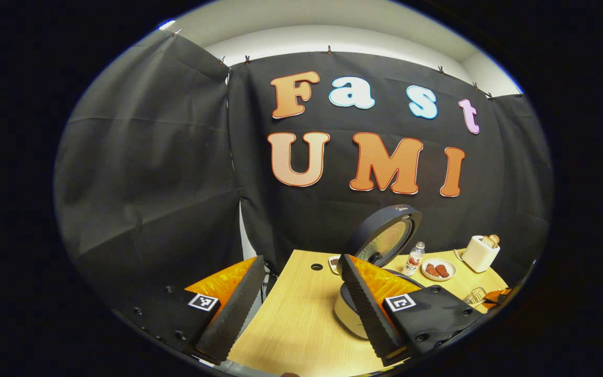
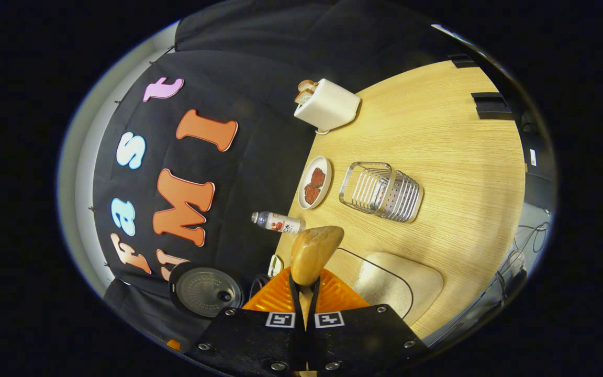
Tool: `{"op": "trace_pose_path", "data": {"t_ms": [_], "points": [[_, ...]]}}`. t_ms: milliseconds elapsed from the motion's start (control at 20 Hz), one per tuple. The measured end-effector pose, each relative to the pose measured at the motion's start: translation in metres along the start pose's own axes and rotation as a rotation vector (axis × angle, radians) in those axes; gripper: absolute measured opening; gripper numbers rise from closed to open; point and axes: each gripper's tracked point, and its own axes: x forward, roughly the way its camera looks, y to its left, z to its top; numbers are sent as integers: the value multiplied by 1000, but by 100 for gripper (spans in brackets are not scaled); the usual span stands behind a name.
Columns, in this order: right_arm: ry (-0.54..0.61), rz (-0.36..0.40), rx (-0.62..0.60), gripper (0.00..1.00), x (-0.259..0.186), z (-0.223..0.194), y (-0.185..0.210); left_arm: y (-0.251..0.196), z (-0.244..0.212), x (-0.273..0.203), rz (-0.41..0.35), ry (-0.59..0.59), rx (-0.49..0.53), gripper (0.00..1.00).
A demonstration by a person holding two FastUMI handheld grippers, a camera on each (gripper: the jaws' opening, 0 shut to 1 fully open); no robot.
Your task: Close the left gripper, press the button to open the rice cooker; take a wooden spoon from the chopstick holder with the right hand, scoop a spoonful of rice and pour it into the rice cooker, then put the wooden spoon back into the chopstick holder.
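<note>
Left gripper view has the left gripper (image 1: 296, 301) with its fingers spread wide above the near edge of the wooden table (image 1: 301, 314), nothing between them. Past its right finger stands the rice cooker (image 1: 380, 246) with its lid raised upright, and beyond it a small bottle (image 1: 414, 258), a plate of reddish food (image 1: 438, 269) and a white toaster (image 1: 481, 252) holding bread. Right gripper view, rolled sideways, shows the right gripper (image 2: 304, 298) pressed together on the handle of the wooden spoon (image 2: 314, 251), whose bowl sticks out ahead of the fingers. Further along the table sits the wire chopstick holder (image 2: 382, 191), and a pale mat (image 2: 401, 283) lies near the spoon.
</note>
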Motion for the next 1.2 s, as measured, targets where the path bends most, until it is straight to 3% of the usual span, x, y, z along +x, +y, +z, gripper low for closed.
{"op": "trace_pose_path", "data": {"t_ms": [650,1000,1200], "points": [[48,130,-29,0,-3,10,129,-1,28,-17,-17,-24,-13,100],[70,204,-106,0,28,-11,204,15,45,-29,9,-50,-13,100],[62,203,-224,0,52,-30,227,22,44,-28,19,-45,-10,100]]}}
